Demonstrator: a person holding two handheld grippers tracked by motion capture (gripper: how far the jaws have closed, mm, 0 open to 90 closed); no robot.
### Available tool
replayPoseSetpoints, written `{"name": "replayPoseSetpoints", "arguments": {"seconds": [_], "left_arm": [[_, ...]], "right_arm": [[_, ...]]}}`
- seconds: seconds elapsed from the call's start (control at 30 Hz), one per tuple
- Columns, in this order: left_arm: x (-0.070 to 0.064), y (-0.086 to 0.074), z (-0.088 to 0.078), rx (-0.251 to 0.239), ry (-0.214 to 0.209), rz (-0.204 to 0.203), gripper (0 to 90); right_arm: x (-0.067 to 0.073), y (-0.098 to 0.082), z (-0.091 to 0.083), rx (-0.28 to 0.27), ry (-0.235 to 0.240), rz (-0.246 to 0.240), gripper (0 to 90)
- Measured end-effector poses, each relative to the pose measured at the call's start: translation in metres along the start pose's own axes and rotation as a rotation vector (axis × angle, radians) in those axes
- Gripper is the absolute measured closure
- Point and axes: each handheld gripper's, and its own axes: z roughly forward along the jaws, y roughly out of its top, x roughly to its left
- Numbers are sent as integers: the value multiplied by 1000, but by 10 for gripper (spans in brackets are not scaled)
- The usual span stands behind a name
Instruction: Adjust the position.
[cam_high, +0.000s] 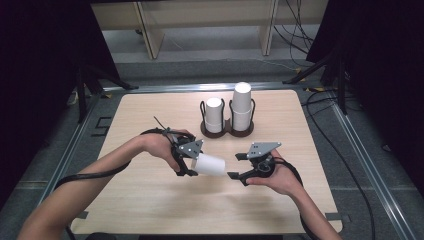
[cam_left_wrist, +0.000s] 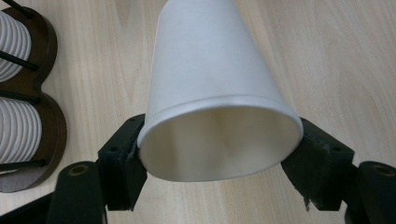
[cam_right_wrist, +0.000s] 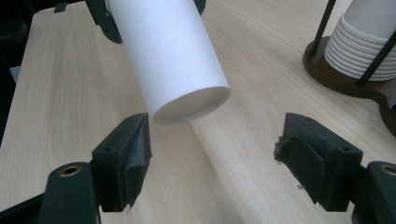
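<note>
A white paper cup (cam_high: 210, 165) hangs on its side above the wooden table (cam_high: 150, 200), its base pointing to the right. My left gripper (cam_high: 188, 163) is shut on the cup's rim (cam_left_wrist: 219, 140); both pads press the rim from either side. My right gripper (cam_high: 239, 165) stands open just right of the cup's base (cam_right_wrist: 189, 105), its pads (cam_right_wrist: 133, 154) apart and touching nothing. The cup's base lies near its left jaw, a little beyond the fingertips.
A dark two-slot cup holder (cam_high: 227, 129) stands at the middle back of the table with two stacks of white cups (cam_high: 242, 105), the right stack taller. It also sits at the left edge of the left gripper view (cam_left_wrist: 51, 135) and at the upper right of the right gripper view (cam_right_wrist: 345, 79).
</note>
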Motion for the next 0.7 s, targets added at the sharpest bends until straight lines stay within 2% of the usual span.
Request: {"name": "replayPoseSetpoints", "arguments": {"seconds": [0.27, 0.53, 0.57, 0.6, 0.7], "left_arm": [[0, 1, 2, 24, -12, 12, 276], [0, 3, 1, 28, -11, 3, 276], [1, 4, 1, 36, -10, 11, 276], [1, 4, 1, 37, -10, 10, 276], [2, 5, 1, 47, -11, 10, 276]], "right_arm": [[1, 5, 3, 13, 7, -6, 253], [2, 10, 7, 14, 20, -25, 256], [3, 11, 8, 11, 25, -16, 256], [2, 12, 8, 10, 26, -33, 256], [3, 14, 8, 17, 27, -36, 257]]}}
